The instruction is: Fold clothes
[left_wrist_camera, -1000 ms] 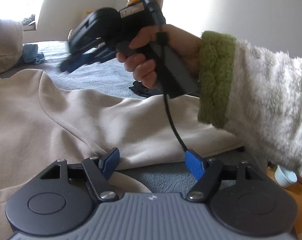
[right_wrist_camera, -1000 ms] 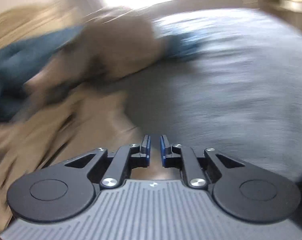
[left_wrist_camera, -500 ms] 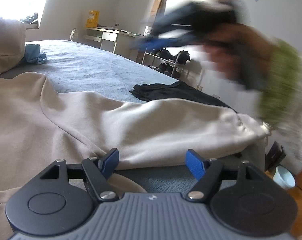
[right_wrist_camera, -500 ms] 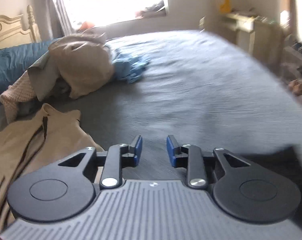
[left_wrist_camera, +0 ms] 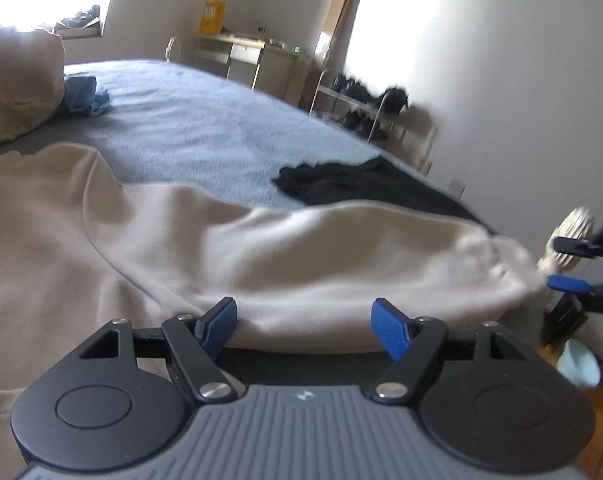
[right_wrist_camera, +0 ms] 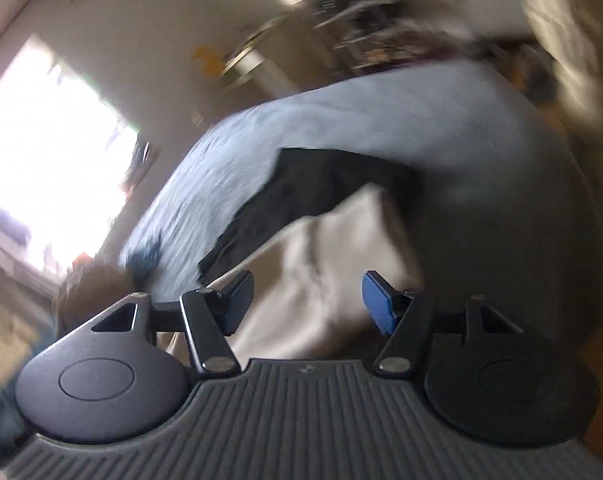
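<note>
Grey bedding (left_wrist_camera: 205,128) covered the bed that filled both views, with a bright window and a desk at the far wall.

At the bottom of the left wrist view the left gripper (left_wrist_camera: 305,322) stood wide, its 2 blue pads apart with nothing pressed between them, just above the near edge of the beige sweatshirt (left_wrist_camera: 101,248). That garment lay spread flat over the bedding, 1 sleeve (left_wrist_camera: 381,256) stretched out to the right, its gathered cuff at the bed's edge. A black garment (left_wrist_camera: 341,184) lay crumpled just beyond the sleeve, and a blue cloth sat far back near a heap of beige fabric.

The right gripper (right_wrist_camera: 305,300) had just been opening; its jaws stood well apart, framing the sleeve's end (right_wrist_camera: 341,264) without pressing on it. In the left wrist view its blue tips (left_wrist_camera: 569,264) showed at the right border, beside the cuff.

A second before, the right gripper was nearly closed and held high over the sweatshirt by a hand in a fleecy sleeve with a green cuff; now only its tips showed, low at the sleeve's end. Its view was rolled hard, the bed slanting, and blurred.
</note>
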A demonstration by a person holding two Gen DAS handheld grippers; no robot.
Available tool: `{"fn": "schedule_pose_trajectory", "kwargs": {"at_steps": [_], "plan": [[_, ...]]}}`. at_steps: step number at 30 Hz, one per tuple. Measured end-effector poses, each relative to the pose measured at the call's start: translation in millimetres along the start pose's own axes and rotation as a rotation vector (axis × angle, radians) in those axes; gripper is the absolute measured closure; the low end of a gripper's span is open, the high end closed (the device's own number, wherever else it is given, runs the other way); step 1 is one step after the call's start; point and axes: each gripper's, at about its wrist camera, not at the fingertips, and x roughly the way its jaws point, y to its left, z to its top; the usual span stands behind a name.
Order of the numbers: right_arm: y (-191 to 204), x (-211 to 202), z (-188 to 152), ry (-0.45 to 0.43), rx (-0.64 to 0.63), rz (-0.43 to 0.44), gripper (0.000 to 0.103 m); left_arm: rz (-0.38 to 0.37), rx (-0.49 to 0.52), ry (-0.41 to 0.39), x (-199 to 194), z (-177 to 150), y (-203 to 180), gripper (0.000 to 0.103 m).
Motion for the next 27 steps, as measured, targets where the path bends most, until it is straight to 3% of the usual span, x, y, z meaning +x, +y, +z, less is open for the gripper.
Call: {"fn": "schedule_pose_trajectory", "kwargs": {"at_steps": [7,12,18,21,24,27], "plan": [[-42,4,-10,-0.089,0.201,0.009,0.043,0.044,0.019,0.028,9,-5,-5,0.026],[-57,12,-18,-0.059,0.308,0.063,0.043,0.090,0.041,0.050,13,-3,-14,0.025],[-53,24,-26,-0.072,0.303,0.072,0.050,0.143,0.078,0.009,1,1,-30,0.029],[-49,20,-25,-0.102,0.262,0.071,0.056,0.127,0.109,-0.066,-12,6,-44,0.029],[-52,22,-25,-0.108,0.248,0.098,0.058,0.104,0.155,-0.078,-9,13,-61,0.029],[-58,26,-26,-0.103,0.263,0.102,0.067,0.123,0.173,-0.038,9,15,-70,0.042]]}}
